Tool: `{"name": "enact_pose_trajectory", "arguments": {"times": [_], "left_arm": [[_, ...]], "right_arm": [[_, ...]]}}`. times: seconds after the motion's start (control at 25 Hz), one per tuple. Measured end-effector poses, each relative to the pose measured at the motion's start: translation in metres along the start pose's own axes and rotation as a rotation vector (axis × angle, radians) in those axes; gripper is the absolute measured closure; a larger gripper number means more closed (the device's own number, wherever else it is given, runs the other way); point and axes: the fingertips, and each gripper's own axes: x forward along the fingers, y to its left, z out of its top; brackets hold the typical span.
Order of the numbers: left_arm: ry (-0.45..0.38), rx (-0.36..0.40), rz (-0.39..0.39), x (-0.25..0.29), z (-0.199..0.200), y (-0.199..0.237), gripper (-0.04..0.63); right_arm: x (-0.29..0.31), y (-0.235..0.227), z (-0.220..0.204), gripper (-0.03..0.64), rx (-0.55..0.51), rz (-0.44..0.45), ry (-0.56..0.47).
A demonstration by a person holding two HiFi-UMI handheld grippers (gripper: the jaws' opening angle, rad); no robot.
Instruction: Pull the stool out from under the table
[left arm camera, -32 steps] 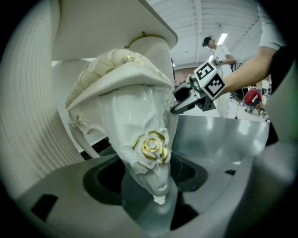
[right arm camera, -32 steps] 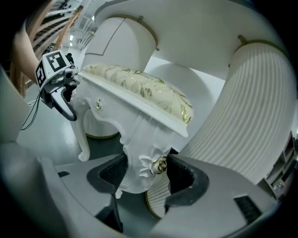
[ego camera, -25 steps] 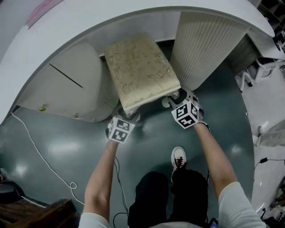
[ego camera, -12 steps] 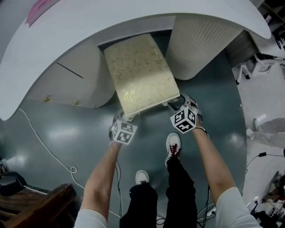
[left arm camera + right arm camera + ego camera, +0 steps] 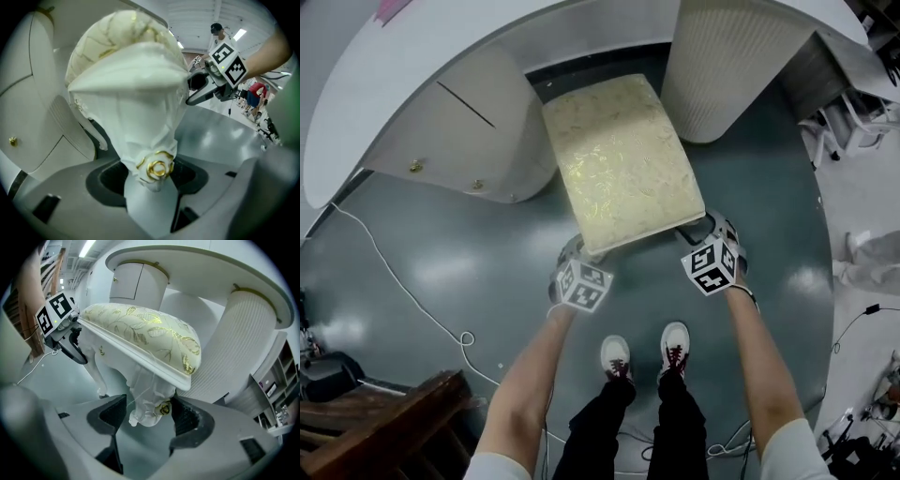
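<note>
The stool [image 5: 623,159], cream cushion with a gold leaf pattern on a white carved frame, stands on the grey floor just in front of the white curved table [image 5: 487,37]. My left gripper [image 5: 574,251] is at its near left corner and my right gripper [image 5: 701,234] at its near right corner. In the left gripper view the jaws [image 5: 150,173] are closed round a white stool leg [image 5: 157,164] with a gold rosette. In the right gripper view the other near leg [image 5: 150,404] sits gripped between the dark pads of the right gripper [image 5: 149,411].
A ribbed white pedestal [image 5: 731,66] stands at the stool's right and a cabinet pedestal with gold knobs [image 5: 450,131] at its left. A white cable [image 5: 403,291] runs over the floor at left. Dark wooden furniture [image 5: 375,431] is at the lower left. My shoes [image 5: 619,356] are behind the grippers.
The stool has slid out from under the table toward me, both grippers moving back with it. My feet have stepped back and now stand side by side.
</note>
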Motion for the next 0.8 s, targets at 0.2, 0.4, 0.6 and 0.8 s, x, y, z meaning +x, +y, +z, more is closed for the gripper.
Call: {"name": "enact_pose_trajectory", "arguments": {"times": [0.2, 0.4, 0.6, 0.8], "left_arm": [[0.032, 0.024, -0.027, -0.021, -0.023, -0.024, 0.327], [0.079, 0.028, -0.066, -0.041, -0.048, -0.078, 0.328], [0.104, 0.039, -0.067, -0.069, -0.061, -0.127, 0.327], [0.138, 0.093, -0.066, -0.084, -0.082, -0.161, 0.327]], "right_arm": [[-0.029, 0.035, -0.017, 0.319, 0.04, -0.027, 0.008], [-0.071, 0.07, -0.059, 0.319, 0.024, -0.028, 0.045], [-0.115, 0.091, -0.086, 0.319, -0.018, -0.016, 0.082], [-0.143, 0.111, -0.109, 0.319, -0.031, 0.039, 0.088]]}}
